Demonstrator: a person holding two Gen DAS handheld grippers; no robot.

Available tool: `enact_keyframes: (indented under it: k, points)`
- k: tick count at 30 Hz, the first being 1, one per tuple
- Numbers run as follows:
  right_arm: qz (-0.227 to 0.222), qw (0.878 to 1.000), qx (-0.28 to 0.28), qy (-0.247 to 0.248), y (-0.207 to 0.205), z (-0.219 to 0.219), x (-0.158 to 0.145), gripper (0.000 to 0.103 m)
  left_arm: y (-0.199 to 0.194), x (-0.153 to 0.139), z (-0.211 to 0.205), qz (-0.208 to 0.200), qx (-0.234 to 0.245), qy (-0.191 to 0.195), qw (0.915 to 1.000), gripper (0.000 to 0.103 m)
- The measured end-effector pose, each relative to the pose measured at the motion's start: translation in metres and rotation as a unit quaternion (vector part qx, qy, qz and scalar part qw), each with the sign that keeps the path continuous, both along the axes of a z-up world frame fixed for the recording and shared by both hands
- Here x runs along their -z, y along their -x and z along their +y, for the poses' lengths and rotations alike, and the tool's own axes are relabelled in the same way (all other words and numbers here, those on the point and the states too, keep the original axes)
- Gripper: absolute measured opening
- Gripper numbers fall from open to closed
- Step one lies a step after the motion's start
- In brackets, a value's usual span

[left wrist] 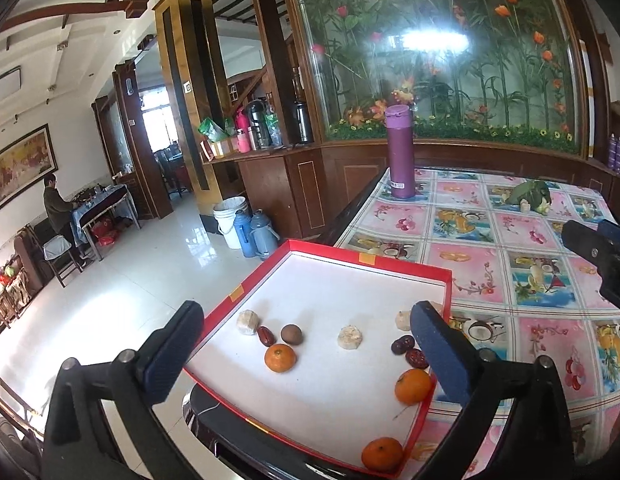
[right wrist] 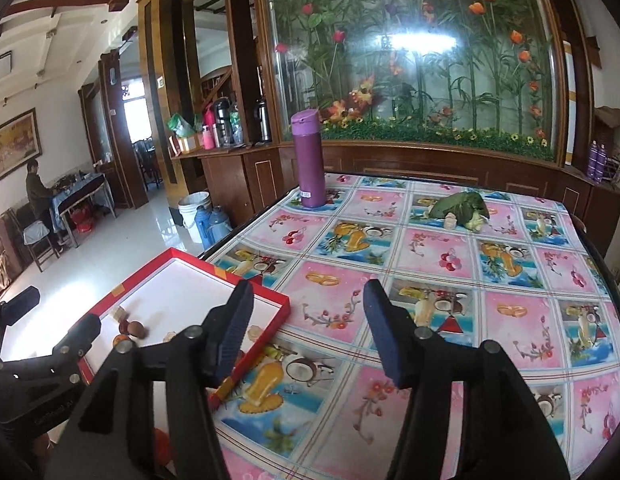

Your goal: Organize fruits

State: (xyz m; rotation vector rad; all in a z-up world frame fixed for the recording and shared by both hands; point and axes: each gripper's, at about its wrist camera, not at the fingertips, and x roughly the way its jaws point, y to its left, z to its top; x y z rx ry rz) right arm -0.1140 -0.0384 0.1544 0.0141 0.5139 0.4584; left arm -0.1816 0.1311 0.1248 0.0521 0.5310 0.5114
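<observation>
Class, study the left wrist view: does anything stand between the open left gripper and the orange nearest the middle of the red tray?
Nothing visible does. The left gripper is open above the red tray, and the orange lies exposed on the white floor, apart from the brown round fruit behind it.

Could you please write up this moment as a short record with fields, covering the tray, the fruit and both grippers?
tray: red-rimmed box lid with white floor, on the table's near left corner
oranges: three
brown round fruit: one
red dates: one by the brown fruit, two near the right rim
pale peeled pieces: three
left gripper: open, empty, over the tray
right gripper: open, empty, over the tablecloth
also on table: purple flask, leafy greens
</observation>
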Motion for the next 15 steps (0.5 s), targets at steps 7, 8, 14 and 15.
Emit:
enact_keyframes:
  k: [7, 8, 14, 15]
  points:
    - [-0.027, 0.999, 0.023, -0.015, 0.042, -0.031, -0.007, 0.091, 0.019, -0.009, -0.007, -0.018, 0.006, 0.018, 0.9997, 0.103]
    - [-0.028, 0.999, 0.024, -0.017, 0.047, -0.033, -0.006, 0.095, 0.022, -0.010, -0.008, -0.022, 0.006, 0.018, 0.9996, 0.103]
    - [-0.050, 0.998, 0.031, -0.017, 0.073, -0.033, -0.005, 0.103, 0.039, -0.016, -0.012, -0.025, 0.019, 0.014, 0.9994, 0.103]
    - [-0.051, 0.998, 0.032, -0.020, 0.076, -0.033, -0.005, 0.103, 0.041, -0.017, -0.011, -0.022, 0.023, 0.017, 0.9994, 0.103]
